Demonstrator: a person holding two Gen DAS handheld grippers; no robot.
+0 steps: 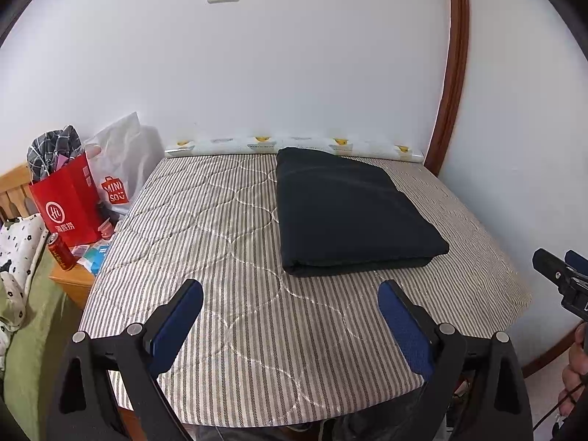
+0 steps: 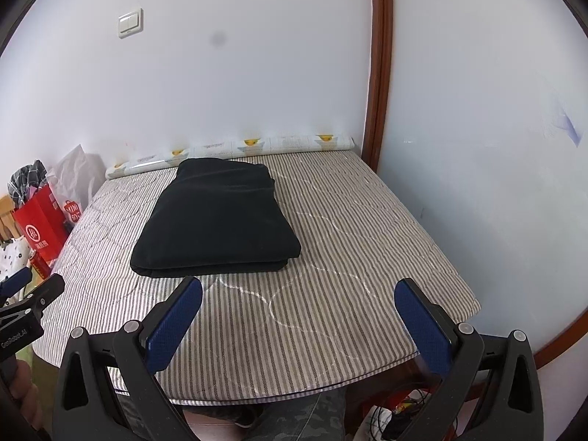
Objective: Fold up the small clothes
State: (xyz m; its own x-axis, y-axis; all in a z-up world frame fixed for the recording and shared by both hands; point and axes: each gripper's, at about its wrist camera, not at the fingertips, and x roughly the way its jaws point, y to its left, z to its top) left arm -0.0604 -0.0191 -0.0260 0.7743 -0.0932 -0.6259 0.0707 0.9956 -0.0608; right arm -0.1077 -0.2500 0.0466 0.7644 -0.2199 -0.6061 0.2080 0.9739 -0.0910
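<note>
A dark folded garment (image 1: 349,213) lies flat on the striped quilted table (image 1: 228,242), toward the far right; it also shows in the right wrist view (image 2: 217,220) at the far left of centre. My left gripper (image 1: 290,294) is open and empty, held above the near edge, short of the garment. My right gripper (image 2: 298,292) is open and empty, also above the near edge, to the right of the garment's front fold. The right gripper shows at the right edge of the left wrist view (image 1: 562,275); the left one at the left edge of the right wrist view (image 2: 25,294).
A patterned roll (image 1: 294,145) lies along the wall at the table's far edge. A red paper bag (image 1: 68,205), a white shopping bag (image 1: 121,169) and a red can (image 1: 62,253) crowd a wooden stand on the left. A brown door frame (image 2: 380,62) rises at the right.
</note>
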